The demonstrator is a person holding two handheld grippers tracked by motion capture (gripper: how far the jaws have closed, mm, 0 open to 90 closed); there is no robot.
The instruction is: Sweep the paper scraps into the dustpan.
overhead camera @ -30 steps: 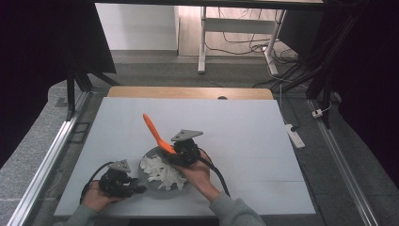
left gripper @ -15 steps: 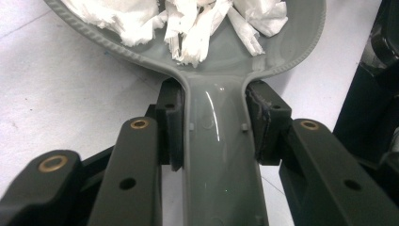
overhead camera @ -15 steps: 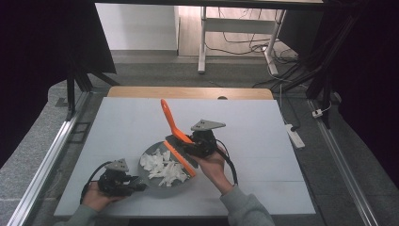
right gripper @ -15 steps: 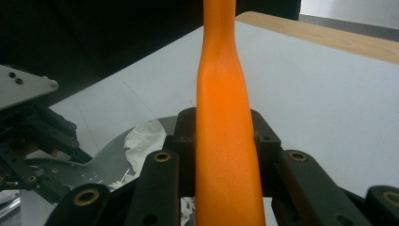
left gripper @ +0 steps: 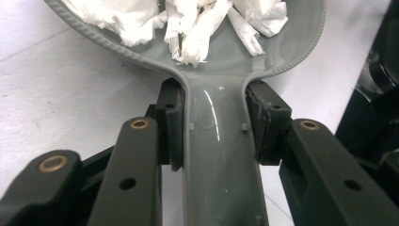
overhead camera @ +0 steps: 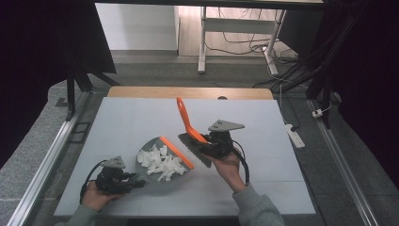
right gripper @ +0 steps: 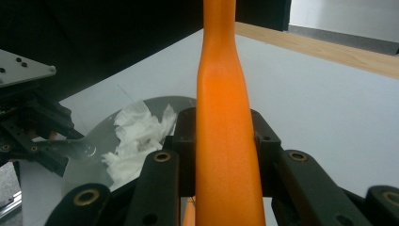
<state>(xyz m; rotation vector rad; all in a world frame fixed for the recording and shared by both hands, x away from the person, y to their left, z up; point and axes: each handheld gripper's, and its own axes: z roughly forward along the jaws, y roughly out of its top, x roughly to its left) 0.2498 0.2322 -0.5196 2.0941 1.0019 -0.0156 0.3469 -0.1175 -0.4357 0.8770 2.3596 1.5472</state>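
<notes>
No writing on dustpan point(left gripper: 221, 155) or brush point(right gripper: 221, 117).

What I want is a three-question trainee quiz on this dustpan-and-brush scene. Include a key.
1. True or false: the left tool is shut on the handle of the grey dustpan.
2. What lies in the dustpan? A: white paper scraps. B: coins. C: a sponge.
3. Fill in: the right tool grips the brush by its ____ handle.

Key: 1 true; 2 A; 3 orange.
</notes>
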